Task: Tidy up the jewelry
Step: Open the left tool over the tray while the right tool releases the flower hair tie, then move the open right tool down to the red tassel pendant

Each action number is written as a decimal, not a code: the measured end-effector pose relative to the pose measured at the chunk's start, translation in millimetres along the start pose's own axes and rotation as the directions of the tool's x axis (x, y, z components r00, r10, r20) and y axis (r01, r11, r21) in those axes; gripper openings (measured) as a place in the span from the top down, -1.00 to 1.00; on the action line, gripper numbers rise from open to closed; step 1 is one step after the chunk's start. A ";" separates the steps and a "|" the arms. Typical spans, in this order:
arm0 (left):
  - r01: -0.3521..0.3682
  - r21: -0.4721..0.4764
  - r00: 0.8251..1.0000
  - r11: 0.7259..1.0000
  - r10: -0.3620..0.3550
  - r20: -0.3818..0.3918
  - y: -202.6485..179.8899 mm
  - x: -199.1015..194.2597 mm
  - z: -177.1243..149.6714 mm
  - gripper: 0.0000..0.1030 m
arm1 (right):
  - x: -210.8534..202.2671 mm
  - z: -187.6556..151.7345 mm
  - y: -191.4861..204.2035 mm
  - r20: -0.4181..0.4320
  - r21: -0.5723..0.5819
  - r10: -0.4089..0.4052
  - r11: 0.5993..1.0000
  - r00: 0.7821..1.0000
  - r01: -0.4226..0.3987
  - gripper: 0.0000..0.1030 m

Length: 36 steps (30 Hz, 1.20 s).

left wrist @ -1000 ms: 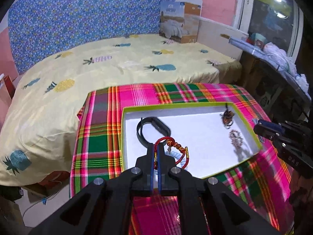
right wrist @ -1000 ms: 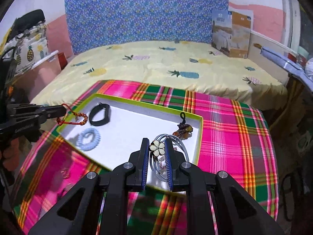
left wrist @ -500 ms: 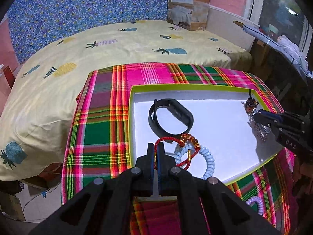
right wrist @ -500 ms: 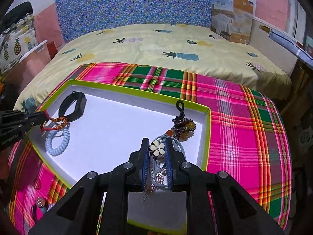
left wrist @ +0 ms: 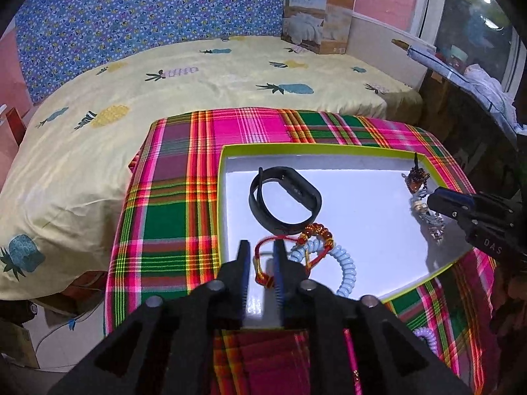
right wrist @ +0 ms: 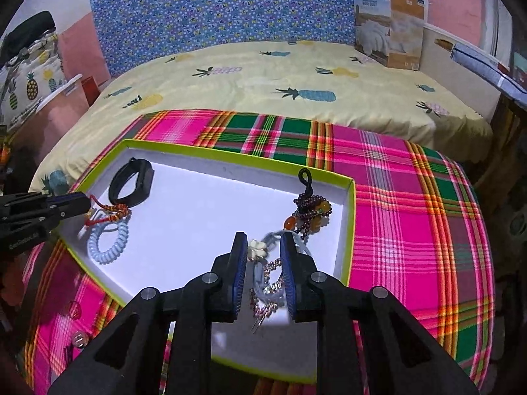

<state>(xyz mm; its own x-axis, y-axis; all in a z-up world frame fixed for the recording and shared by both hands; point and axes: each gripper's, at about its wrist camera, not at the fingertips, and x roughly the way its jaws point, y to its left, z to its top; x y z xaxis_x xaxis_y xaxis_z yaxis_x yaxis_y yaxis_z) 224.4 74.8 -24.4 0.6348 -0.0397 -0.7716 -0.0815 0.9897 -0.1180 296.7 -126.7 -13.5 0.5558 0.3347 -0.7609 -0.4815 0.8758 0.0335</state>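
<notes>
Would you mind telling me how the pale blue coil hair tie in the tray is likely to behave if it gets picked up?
The coil hair tie looks like springy plastic, so it would probably stretch and sag rather than stay round. It seems light. The red cord bracelet lies across it, so lifting may drag that along.

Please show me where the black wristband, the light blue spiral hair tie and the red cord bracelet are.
black wristband [left wrist: 285,200]: left wrist view, on its flat face.
light blue spiral hair tie [left wrist: 349,271]: left wrist view, right coil.
red cord bracelet [left wrist: 316,230]: left wrist view, amber beads.

Your green-rimmed white tray [right wrist: 349,204] holds a black band [left wrist: 285,199], a red beaded cord [left wrist: 298,242] over a pale-blue coil [left wrist: 346,270], a beaded charm [right wrist: 308,210] and a flower bracelet [right wrist: 263,263].
</notes>
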 end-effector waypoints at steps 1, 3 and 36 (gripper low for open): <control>0.003 -0.002 1.000 1.000 -0.003 0.002 0.3 -2.2 -0.3 0.67 | -2.9 -0.7 0.9 0.004 0.000 0.001 1.000 1.000 -0.001 0.58; 0.008 -0.004 1.000 1.000 -0.008 0.011 -0.1 -7.9 -1.6 0.67 | -10.9 -3.3 2.5 0.013 0.006 0.001 1.000 1.000 -0.002 0.58; 0.035 0.049 0.995 0.998 -0.040 0.089 -38.7 -123.5 -108.4 0.52 | -149.2 -123.8 82.2 0.085 -0.007 0.039 0.999 0.996 -0.038 0.58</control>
<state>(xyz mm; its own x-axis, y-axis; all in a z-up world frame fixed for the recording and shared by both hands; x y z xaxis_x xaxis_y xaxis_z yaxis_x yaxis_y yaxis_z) 65.9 26.5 7.7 0.7034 -0.0665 -0.7077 -0.0215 0.9932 -0.1147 90.3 -147.7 22.5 0.5923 0.3969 -0.7012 -0.5075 0.8597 0.0579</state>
